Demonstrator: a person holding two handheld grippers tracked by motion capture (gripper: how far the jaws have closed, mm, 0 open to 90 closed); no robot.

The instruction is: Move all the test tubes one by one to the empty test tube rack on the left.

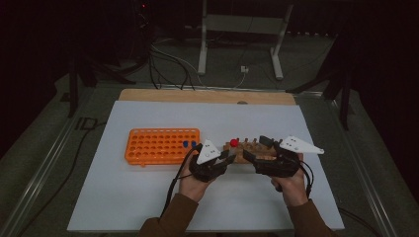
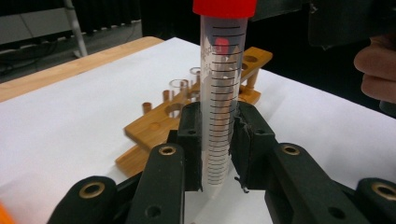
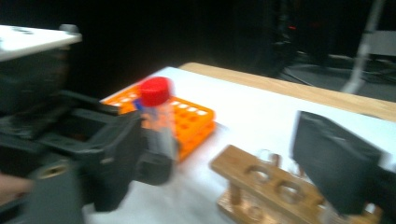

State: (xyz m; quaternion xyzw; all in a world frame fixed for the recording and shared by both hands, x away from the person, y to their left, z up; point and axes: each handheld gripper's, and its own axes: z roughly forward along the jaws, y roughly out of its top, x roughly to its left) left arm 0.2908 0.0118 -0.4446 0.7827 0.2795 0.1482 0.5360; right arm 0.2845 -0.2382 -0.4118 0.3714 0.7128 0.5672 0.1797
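A: What holds what around the wooden tube rack (image 1: 247, 150)?

B: The wooden tube rack carries a few small clear tubes (image 2: 179, 85) in its holes at the far end. To its left lies an orange tube rack (image 1: 162, 145) with two blue-capped tubes (image 1: 189, 143) in the end nearest the wooden one.

A: And the red-capped graduated tube (image 2: 220, 98)?

B: It stands upright just at the near left end of the wooden rack, its tip close above the white sheet. The left gripper (image 2: 218, 149) pinches it low on the barrel, one pad pressed against each side, the cap well above the jaws.

A: The right gripper (image 1: 264, 155)?

B: Its jaws stand spread, with nothing between them. It hovers over the right half of the wooden rack, apart from the tube.

A: The surface?

B: A white sheet (image 1: 148, 197) covers a wooden table (image 1: 197, 95), whose bare edge shows beyond the rack. Behind that, a dark room, cables on the floor, a white stand frame (image 1: 242, 29).
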